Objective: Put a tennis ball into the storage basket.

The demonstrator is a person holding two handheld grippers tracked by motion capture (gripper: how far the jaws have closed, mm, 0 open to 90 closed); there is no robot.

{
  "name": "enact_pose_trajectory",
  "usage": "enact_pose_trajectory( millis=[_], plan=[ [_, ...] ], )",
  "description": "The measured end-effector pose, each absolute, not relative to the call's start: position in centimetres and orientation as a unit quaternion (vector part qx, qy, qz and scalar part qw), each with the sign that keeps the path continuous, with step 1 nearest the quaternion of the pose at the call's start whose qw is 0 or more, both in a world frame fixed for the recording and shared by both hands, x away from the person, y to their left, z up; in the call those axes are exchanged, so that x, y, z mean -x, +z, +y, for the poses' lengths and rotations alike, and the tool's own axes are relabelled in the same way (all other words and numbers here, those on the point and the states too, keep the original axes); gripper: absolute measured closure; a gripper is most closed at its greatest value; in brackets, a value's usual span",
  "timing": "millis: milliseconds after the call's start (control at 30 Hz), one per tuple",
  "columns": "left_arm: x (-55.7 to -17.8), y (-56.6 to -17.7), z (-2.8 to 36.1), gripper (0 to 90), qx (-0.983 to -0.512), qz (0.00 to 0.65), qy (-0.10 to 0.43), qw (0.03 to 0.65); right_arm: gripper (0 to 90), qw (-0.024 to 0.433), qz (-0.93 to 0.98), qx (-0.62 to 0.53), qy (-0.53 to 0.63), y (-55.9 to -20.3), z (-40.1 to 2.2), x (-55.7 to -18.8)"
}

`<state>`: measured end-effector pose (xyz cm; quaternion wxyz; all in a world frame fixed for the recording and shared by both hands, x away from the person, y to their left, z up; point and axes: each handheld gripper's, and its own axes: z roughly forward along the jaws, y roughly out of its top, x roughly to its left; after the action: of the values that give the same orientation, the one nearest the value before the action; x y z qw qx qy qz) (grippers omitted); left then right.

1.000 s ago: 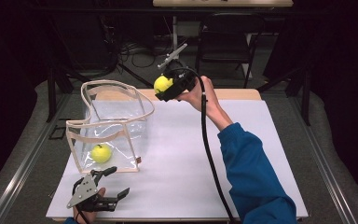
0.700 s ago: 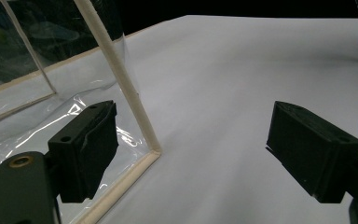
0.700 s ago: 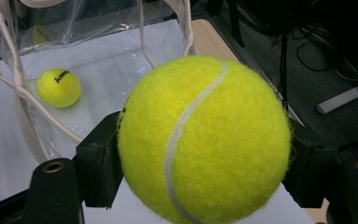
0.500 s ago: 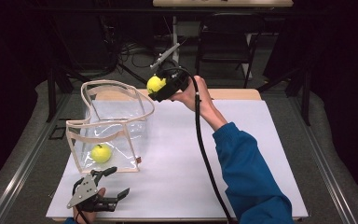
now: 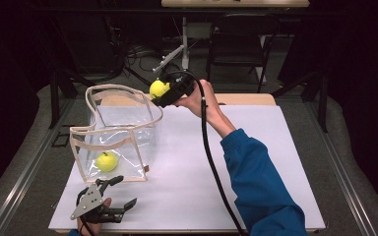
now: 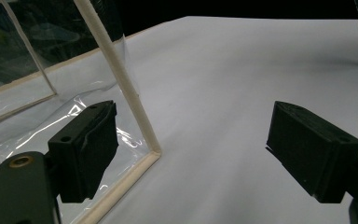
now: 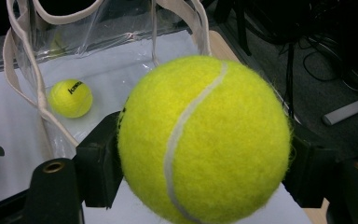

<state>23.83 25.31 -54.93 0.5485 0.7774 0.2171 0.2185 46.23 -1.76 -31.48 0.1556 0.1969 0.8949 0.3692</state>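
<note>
Progress so far: 1 tennis ball [image 5: 107,161] already lies on the floor of the clear bag [image 5: 128,123], toward the bag's near-left corner, and you have ball 2 [image 5: 158,89] clenched between the jaws of your right gripper [image 5: 163,93], held in the air just over the bag's far-right rim. In the right gripper view that held ball [image 7: 204,140] sits squarely between both pads, with the bagged ball [image 7: 70,97] visible below through the open mouth. Your left gripper [image 5: 118,191] rests near the front-left corner of the white board [image 5: 275,162], jaws spread and grasping nothing, the bag's near corner seam [image 6: 135,100] between them but untouched. Remaining, as I judge it: carry ball 2 over the opening and release it. No other loose balls in sight on the board.
</note>
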Motion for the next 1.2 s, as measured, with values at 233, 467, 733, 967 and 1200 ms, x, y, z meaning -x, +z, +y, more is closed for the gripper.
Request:
enact_pose_trajectory(
  millis=[233,467,733,967,1200],
  plan=[
    [-23.8,-54.9,25.4,16.0,-0.777,0.218,0.218,0.549,26.0,0.155,0.897,-0.189,0.369,-31.4,-1.0,-46.1],
    [-23.8,-54.9,25.4,16.0,-0.775,0.219,0.219,0.55,26.0,0.153,0.898,-0.185,0.369,-31.5,-0.4,-46.0],
    [-23.8,-54.9,25.4,16.0,-0.776,0.217,0.219,0.55,26.0,0.151,0.899,-0.182,0.368,-31.6,0.3,-45.9],
    [-23.8,-54.9,25.4,16.0,-0.776,0.218,0.219,0.55,26.0,0.15,0.9,-0.179,0.369,-31.8,0.8,-45.8],
    [-23.8,-54.9,25.4,16.0,-0.775,0.218,0.218,0.551,26.0,0.147,0.9,-0.177,0.371,-31.9,1.1,-45.8]
  ],
)
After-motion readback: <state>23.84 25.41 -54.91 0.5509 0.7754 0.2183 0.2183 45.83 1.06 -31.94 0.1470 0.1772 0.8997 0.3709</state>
